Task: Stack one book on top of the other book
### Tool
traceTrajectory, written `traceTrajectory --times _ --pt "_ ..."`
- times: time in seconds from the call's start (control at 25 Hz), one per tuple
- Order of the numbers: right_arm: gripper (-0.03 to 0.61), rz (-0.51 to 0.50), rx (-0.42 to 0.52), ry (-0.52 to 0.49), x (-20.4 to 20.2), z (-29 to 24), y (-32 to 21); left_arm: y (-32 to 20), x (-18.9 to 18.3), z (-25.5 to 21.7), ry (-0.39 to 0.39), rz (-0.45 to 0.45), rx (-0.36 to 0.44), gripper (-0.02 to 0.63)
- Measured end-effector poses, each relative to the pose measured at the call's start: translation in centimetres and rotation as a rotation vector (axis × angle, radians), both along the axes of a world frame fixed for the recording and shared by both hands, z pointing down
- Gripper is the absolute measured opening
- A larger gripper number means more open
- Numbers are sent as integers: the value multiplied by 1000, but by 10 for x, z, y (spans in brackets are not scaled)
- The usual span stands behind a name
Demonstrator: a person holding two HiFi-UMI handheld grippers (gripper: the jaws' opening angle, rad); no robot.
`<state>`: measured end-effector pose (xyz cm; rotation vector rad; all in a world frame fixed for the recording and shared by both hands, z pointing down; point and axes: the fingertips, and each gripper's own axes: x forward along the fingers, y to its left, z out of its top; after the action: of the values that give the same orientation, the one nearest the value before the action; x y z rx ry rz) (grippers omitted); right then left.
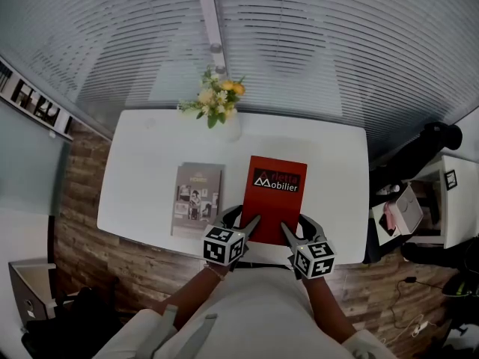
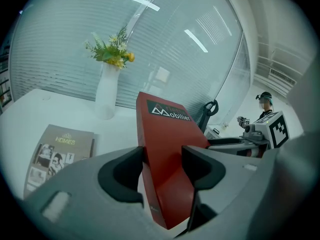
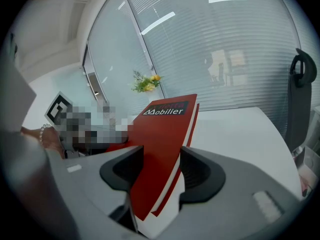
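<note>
While both grippers grasp one book, the white table point(image 1: 142, 155) bears everything else. Red book point(image 1: 275, 197), cover upward, occupies the table's near right side, tilted, with its near end held off the tabletop. Grey book point(image 1: 197, 199) lies flat on the table just to the red book's left, apart from it. Vase of yellow and white flowers point(image 1: 221, 107) stands upright near the far edge. Left gripper point(image 2: 162, 154), jaws set fairly wide, clamps the red book's near left corner. Right gripper point(image 3: 161, 153), jaws similarly wide, clamps its near right corner.
</note>
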<state>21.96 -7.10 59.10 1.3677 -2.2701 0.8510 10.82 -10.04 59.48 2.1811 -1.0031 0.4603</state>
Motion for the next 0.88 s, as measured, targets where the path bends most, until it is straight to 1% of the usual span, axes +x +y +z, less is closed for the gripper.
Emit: traceTrajectory --times 0.2,0.48,0.6,0.88 --pt "221 3 24 4 -2 -32 -1 -1 -3 -35 -8 -1 53 249" --pt "218 14 72 -5 -1 -80 -3 -2 -3 -79 51 -33 108 250" --pt "212 20 98 7 0 -89 -4 -1 -2 -85 59 -46 125 250" --pt "212 16 123 0 4 -96 3 7 2 -94 52 -53 143 250"
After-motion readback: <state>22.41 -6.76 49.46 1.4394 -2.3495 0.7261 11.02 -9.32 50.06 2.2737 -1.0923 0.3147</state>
